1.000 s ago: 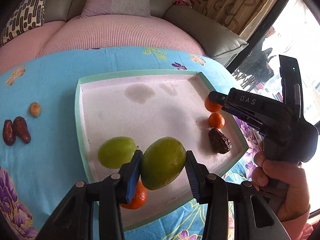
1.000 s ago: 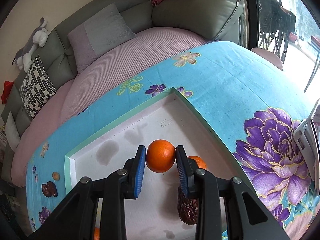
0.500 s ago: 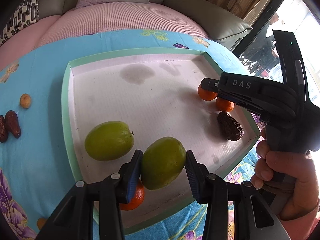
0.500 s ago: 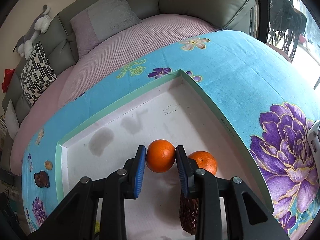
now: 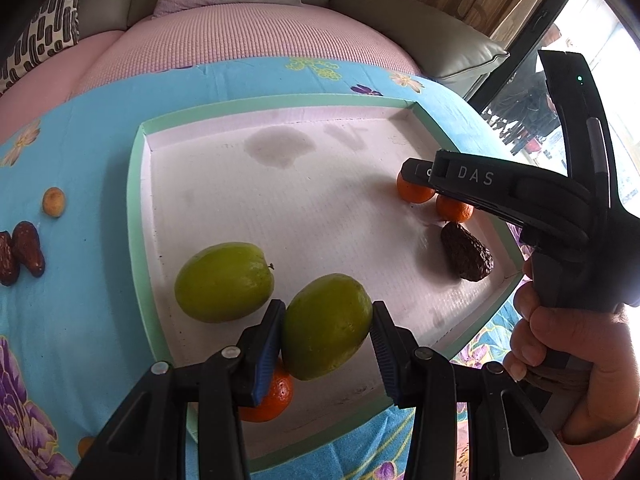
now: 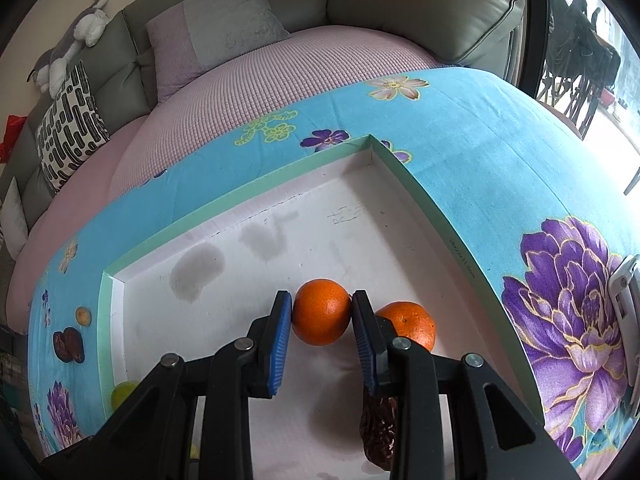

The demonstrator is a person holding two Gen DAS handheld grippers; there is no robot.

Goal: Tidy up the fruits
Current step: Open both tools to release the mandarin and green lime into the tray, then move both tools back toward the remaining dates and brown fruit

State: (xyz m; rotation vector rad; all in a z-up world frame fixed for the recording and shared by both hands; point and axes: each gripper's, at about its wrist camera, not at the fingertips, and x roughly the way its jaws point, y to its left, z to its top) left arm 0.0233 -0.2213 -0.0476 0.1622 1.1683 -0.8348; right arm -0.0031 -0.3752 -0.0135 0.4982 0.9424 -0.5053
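A white tray with a mint-green rim (image 5: 136,184) (image 6: 256,196) lies on the blue flowered cloth. My left gripper (image 5: 326,324) is shut on a green fruit (image 5: 326,320), held just over the tray's near part. Beside it in the tray lies a second green fruit (image 5: 224,282), and a small orange (image 5: 272,400) sits under my left finger. My right gripper (image 6: 322,314) (image 5: 416,172) is shut on an orange (image 6: 322,312) low over the tray's right side. Right of it rest another orange (image 6: 408,326) (image 5: 454,208) and a wrinkled dark date (image 5: 466,256) (image 6: 378,432).
Left of the tray on the cloth lie two dark dates (image 5: 22,252) (image 6: 68,344) and a small tan fruit (image 5: 54,201) (image 6: 83,315). A pink sofa seat (image 5: 240,40) with cushions lies behind the table. A hand (image 5: 568,364) grips the right tool. A white object (image 6: 624,308) sits at the table's right edge.
The right gripper has sunk with its orange toward the tray floor beside the other orange. The left gripper has tilted slightly, still gripping the green fruit.
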